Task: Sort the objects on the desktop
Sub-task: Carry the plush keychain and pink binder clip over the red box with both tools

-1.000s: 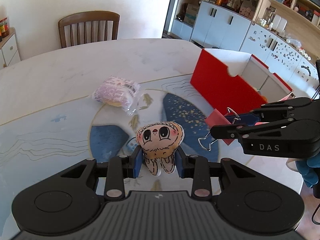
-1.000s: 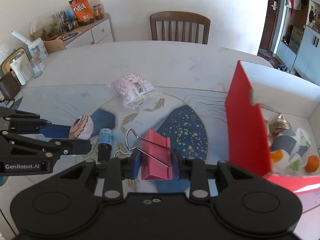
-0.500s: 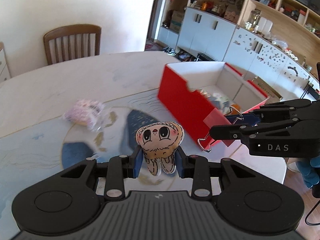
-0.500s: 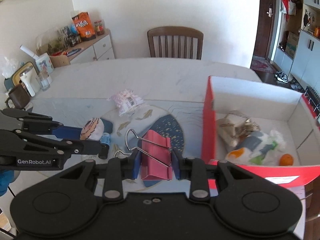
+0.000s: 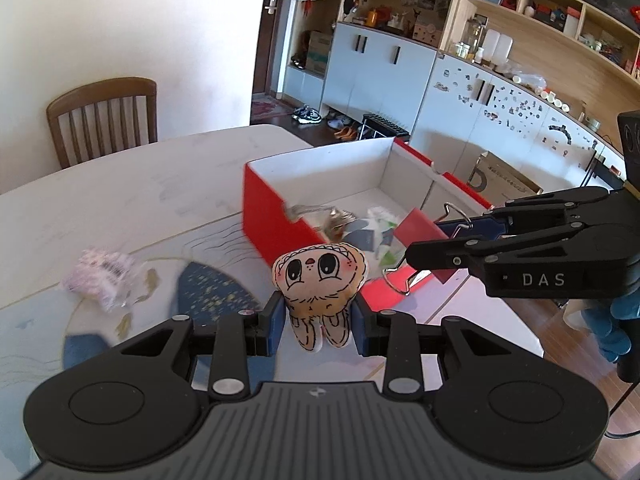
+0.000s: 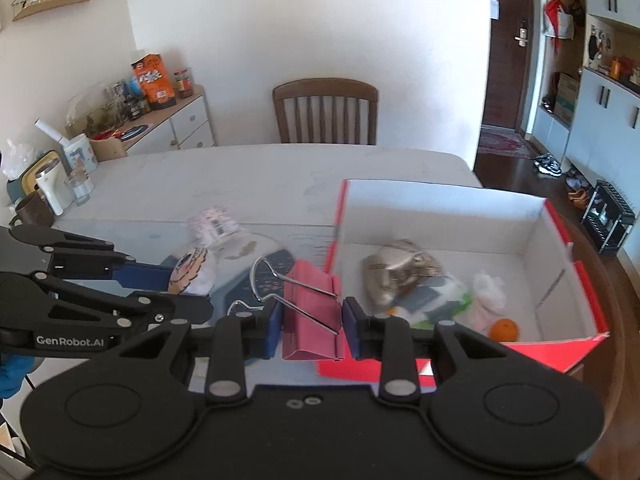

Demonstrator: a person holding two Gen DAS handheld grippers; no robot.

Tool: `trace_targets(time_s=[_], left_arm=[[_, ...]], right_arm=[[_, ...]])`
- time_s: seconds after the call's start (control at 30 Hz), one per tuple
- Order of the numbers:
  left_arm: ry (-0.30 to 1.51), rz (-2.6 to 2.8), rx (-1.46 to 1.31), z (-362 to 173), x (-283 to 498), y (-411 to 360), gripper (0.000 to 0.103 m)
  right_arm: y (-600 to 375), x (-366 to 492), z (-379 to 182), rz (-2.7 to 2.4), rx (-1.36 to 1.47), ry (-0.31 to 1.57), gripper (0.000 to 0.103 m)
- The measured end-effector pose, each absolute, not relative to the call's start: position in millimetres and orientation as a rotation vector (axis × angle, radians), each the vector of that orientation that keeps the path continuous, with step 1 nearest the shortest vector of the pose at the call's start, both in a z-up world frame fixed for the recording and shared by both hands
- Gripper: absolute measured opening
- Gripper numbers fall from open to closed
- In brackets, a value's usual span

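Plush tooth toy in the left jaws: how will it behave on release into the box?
The plush tooth toy looks soft and stuffed, so it probably squashes under the left gripper rather than slipping. It seems light, so it likely drops softly into the red box. Lumpy shape, so unlikely to roll.

Left gripper point(image 5: 318, 318): matte black body with a ribbed grey top plate, two round recessed discs, silver pivot screws and blue finger pads point(image 5: 273, 322); its side reads "GenRobot.AI" in white. Right gripper point(image 6: 307, 322): same black linkage frame, discs, silver screws and blue pads point(image 6: 273, 328), side marked "DAS". A blue glove point(image 5: 612, 320) covers the hand behind it; a thin black cable point(image 5: 622, 412) trails below.
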State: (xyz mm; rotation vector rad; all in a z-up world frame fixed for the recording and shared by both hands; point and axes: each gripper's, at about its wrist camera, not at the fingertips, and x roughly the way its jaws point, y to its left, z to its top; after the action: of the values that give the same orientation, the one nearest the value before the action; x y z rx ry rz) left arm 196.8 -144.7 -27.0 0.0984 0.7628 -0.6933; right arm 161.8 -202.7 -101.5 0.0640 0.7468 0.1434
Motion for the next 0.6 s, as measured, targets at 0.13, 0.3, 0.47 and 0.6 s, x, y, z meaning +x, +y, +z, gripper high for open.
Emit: trace_targets(time_s=[0.13,0.3,0.47,0.6], left_arm=[[0.752,-0.707,0.117,-23,200,-165,0.033],[0.740,-0.729,0.153,-19,205,-193,0.033],[0.743,-0.748,0.190,-18,219,-221,0.033],[0.760,-0.748,0.210,-21,236,-241,0.033]], right_arm=[[-227,160,-101,0.121,0.070,0.735,0.031],[-261,162,-100,0.077,0.077,0.718,0.031],[-289,170,-103,0.039,0.090,0.715,0.031],[-311,179,-109,0.004,0.102,0.725,0.031]])
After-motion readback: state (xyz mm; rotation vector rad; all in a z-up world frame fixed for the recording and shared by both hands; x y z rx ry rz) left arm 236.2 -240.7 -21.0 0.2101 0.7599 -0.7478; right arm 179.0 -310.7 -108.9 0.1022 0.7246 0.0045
